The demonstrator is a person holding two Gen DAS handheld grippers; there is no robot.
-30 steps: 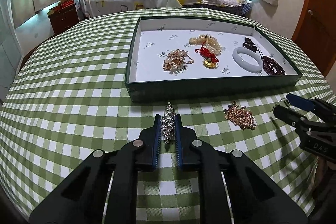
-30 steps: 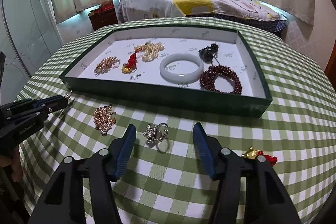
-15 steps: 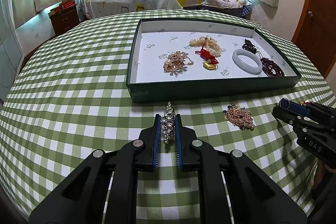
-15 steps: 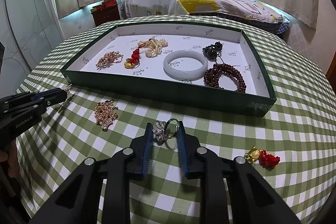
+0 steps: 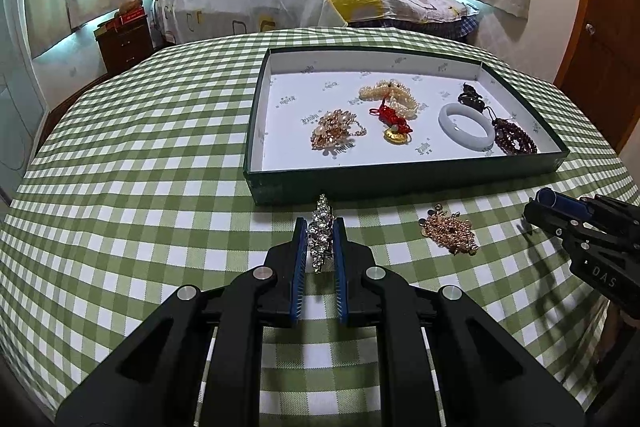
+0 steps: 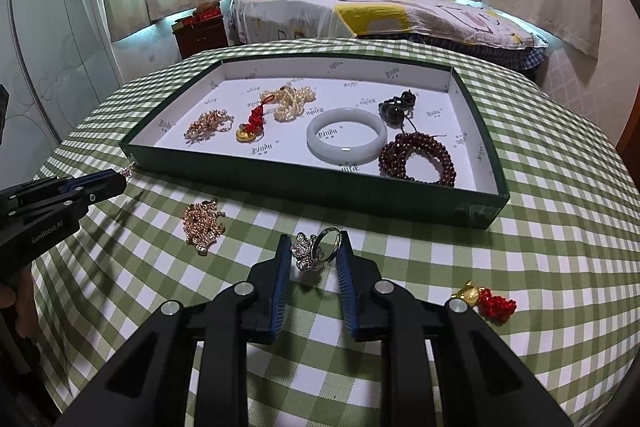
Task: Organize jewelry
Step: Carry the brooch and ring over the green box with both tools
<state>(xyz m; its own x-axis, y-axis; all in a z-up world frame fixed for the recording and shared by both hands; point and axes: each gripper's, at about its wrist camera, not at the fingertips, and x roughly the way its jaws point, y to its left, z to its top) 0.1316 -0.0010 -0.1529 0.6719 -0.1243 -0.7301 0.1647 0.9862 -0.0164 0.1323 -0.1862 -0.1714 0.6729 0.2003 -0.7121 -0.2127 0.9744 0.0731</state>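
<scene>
Tabletop, covered in green check, carried a green tray directly ahead of both tools. The tray held a white bangle, dark red beads and smaller pieces. Left tool was pinching a rhinestone brooch, whose long axis ran along the fingers and pointed forward at the tray's near wall. Right tool was closed onto a jewelled ring; the hoop stood toward the right finger, the cluster toward the left. A gold pendant lay left of the right tool, a red-tasselled charm to its right. Step in hand, judged: both pieces gripped, transfer not yet made. The next move would call for lifting each over the wall and releasing onto bare lining.
</scene>
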